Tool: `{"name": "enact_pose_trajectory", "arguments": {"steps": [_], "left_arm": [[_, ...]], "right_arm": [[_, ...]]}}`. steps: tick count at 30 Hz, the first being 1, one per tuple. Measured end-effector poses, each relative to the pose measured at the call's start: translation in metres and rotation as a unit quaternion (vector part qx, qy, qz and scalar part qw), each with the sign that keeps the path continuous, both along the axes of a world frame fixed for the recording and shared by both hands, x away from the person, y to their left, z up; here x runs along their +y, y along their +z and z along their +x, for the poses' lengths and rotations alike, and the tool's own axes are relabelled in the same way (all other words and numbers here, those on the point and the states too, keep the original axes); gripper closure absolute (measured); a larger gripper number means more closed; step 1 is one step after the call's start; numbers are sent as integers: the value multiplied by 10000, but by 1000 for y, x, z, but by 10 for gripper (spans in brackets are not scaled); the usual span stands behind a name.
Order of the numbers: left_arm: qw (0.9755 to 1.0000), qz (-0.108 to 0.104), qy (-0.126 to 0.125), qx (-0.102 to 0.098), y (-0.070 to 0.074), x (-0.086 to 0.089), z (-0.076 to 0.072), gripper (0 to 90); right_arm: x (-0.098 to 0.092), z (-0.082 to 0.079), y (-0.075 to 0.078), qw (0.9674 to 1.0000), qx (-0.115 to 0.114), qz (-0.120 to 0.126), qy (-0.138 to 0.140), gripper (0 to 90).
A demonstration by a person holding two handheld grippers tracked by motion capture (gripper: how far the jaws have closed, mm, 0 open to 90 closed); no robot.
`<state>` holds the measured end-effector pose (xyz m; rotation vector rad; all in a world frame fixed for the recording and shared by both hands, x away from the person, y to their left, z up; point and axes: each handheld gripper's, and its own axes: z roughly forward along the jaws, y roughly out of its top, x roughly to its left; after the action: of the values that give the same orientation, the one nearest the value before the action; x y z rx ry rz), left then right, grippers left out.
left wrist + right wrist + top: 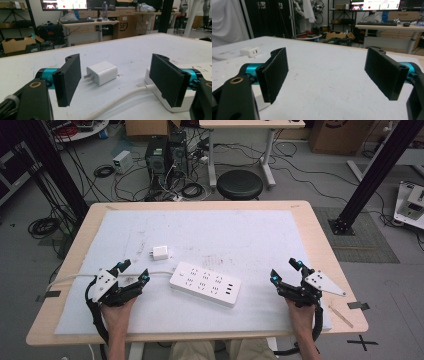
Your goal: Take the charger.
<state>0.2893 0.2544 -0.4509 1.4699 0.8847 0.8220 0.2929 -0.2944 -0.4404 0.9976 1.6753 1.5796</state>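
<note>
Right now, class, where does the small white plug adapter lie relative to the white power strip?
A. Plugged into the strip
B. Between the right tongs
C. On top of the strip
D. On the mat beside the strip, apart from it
D: the plug adapter lies on the mat, apart from the power strip, prongs bare.

On the table (310, 220), the charger (160, 253) lies just behind the power strip (205, 283), between both grippers.
</note>
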Motion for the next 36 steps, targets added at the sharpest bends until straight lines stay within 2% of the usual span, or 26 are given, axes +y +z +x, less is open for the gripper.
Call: {"name": "enact_pose_trajectory", "arguments": {"steps": [3, 4, 19, 28, 29, 32, 34, 35, 36], "left_arm": [[10000, 25, -3, 57, -1, -1, 1, 245], [9998, 14, -64, 163, -1, -1, 3, 245], [9997, 157, -12, 168, -1, -3, 3, 245], [9998, 53, -20, 203, -1, -3, 4, 246], [9996, 24, -41, 274, 2, -3, 4, 255], [9994, -3, -105, 317, 6, -3, 4, 255], [9990, 119, -226, 379, 15, -4, 5, 255], [9990, 119, -226, 379, 15, -4, 5, 255], [9981, 263, -314, 454, 21, -5, 5, 255]], "right_arm": [[-3, 2, -1, 9999, 41, 90, 30, 196], [-3, 2, -1, 9999, 71, 103, 38, 196], [-3, 4, -1, 9999, 84, 94, 4, 196], [-1, 3, -1, 10000, 73, 52, -39, 196], [-1, 3, -1, 9999, 78, 52, -34, 196], [-1, 3, -1, 9999, 89, 43, -35, 196], [-1, 3, -1, 9999, 87, 50, -41, 196], [-1, 2, -1, 9999, 102, 44, -40, 196], [0, 2, -1, 9999, 115, 59, -29, 196]]}}
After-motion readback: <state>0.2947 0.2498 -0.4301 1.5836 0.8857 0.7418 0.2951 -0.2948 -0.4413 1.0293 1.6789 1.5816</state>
